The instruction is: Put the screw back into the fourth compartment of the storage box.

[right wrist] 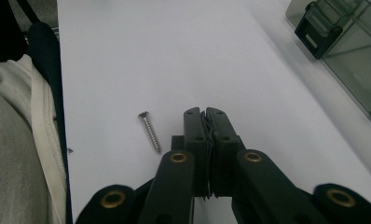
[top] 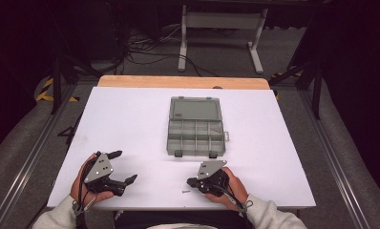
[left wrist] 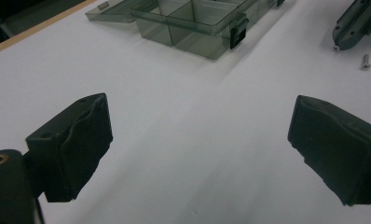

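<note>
A white table point(top: 131, 124) holds an open grey compartment box point(top: 196, 137), lid laid flat behind it. Near the front edge a person's left gripper point(top: 122, 167) rests with jaws wide apart, nothing between them. The right gripper point(top: 190, 182) has its jaws pressed together, seemingly on nothing. A small screw point(right wrist: 150, 132) lies loose just beside its tips. Cables point(top: 154, 47) trail across the floor beyond.

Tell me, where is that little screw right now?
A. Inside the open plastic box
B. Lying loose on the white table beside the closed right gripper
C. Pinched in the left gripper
B: the screw lies bare on the table, just beside the shut right gripper.
</note>
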`<state>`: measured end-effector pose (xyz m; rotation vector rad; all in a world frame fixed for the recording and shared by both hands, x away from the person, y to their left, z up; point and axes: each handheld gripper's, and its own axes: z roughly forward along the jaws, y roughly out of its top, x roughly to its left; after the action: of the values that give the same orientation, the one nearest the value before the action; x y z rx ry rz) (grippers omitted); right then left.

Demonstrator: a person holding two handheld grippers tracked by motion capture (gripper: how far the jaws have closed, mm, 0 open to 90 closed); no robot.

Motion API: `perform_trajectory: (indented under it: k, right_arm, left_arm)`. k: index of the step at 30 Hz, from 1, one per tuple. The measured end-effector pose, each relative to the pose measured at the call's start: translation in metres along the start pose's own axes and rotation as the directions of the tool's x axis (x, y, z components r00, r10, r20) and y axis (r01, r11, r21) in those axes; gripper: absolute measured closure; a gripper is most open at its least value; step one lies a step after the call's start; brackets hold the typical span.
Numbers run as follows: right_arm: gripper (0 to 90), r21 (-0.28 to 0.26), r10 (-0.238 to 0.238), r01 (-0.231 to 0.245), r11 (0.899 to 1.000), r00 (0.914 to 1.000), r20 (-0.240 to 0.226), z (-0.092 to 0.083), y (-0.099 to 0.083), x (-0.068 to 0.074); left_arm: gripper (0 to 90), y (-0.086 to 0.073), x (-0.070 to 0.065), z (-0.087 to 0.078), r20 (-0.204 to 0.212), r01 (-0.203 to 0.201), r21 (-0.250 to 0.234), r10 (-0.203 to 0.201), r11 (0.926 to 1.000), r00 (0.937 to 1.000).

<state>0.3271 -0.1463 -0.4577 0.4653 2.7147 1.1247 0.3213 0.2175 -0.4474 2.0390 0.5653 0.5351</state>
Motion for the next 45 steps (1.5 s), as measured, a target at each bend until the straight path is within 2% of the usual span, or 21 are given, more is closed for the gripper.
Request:
perform_trajectory:
  k: [2,9,18,30,38,42,45]
  right_arm:
    - [88.9,-0.003,0.012,-0.012,1.0,0.9999,-0.007,0.0,-0.001,-0.001]
    - [88.9,0.0,-0.007,0.007,1.0,1.0,0.006,-0.005,-0.001,-0.002]
    - [89.0,-0.048,-0.021,0.023,0.999,0.9989,0.042,-0.022,0.003,-0.008]
    - [89.0,-0.115,-0.003,0.016,0.993,0.9945,0.105,-0.042,0.009,-0.026]
    - [88.9,-0.191,0.052,-0.018,0.981,0.9827,0.177,-0.063,0.018,-0.055]
    - [88.9,-0.212,0.089,-0.041,0.976,0.9708,0.223,-0.071,0.019,-0.076]
    - [88.9,-0.226,0.124,-0.07,0.972,0.9637,0.236,-0.074,0.019,-0.09]
  left_arm:
    - [6.9,0.0,0.001,-0.001,-0.002,0.003,-0.003,-0.003,1.0,1.0]
    - [6.8,-0.001,0.001,-0.003,-0.007,0.007,-0.013,-0.007,0.9999,0.9999]
    - [6.6,-0.001,0.002,-0.003,-0.007,0.007,-0.014,-0.007,0.9999,0.9999]
    - [6.6,-0.001,0.002,-0.003,-0.009,0.013,-0.016,-0.014,0.9998,0.9999]
    - [6.6,-0.001,0.002,-0.003,-0.007,0.008,-0.015,-0.008,0.9999,0.9999]
    - [6.6,-0.001,0.002,-0.003,-0.005,0.018,-0.019,-0.018,0.9997,0.9998]
    - [6.6,-0.001,0.002,-0.003,-0.005,0.017,-0.018,-0.017,0.9997,0.9998]
